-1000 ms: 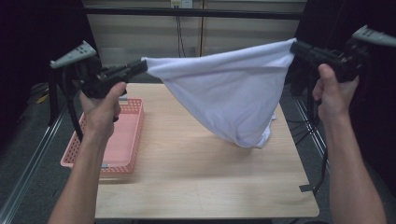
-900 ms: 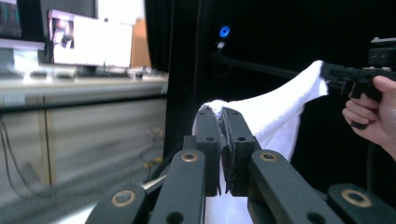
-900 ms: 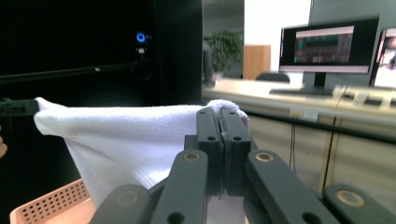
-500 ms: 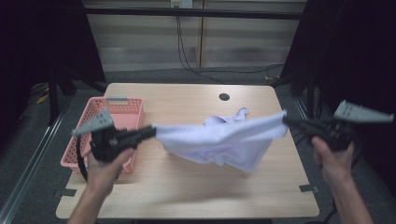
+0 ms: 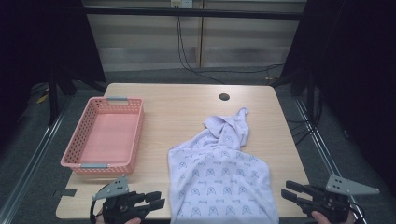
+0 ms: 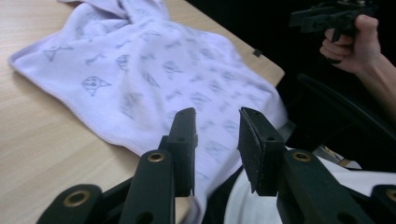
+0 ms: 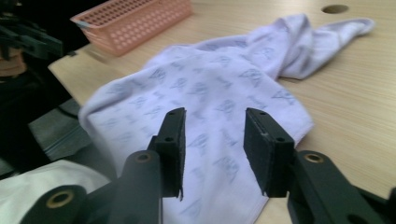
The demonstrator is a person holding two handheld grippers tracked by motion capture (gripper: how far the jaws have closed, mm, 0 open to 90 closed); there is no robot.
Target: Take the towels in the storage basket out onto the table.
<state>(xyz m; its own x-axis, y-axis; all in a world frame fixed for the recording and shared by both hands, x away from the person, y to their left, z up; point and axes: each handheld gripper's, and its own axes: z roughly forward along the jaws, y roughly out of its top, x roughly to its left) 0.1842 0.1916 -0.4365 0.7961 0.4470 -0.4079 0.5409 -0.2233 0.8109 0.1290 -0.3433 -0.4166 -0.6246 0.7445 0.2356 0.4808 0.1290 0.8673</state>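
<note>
Counter (image 5: 187, 100) first: light wood, with a dark round hole (image 5: 224, 97) near the far edge. Cloth (image 5: 219, 182) next, pale lilac with a small repeated grey motif; it lies spread flat on the near half of the counter, its near hem hanging over the edge toward me and its far end bunched into a twisted tail pointing at the hole. I judge it was laid out like this for flattening or folding, near corners pulled apart so the body lies smooth. Basket (image 5: 105, 140), pink plastic mesh, sits at the left side, well apart from the cloth, nothing in it; probably where the cloth ends up.

My left tool (image 5: 159, 204) hovers at the near edge just left of the cloth. Its jaws have just been opening and now stand part-way apart, nothing between them; the cloth lies beyond the pads. My right tool (image 5: 286, 192) sits off the near right corner, jaws likewise just opened to a moderate gap, holding nothing. Both look let go after the lay-down.

No brand, label or readable writing anywhere; the cloth motif is too small and blurred to make out.
</note>
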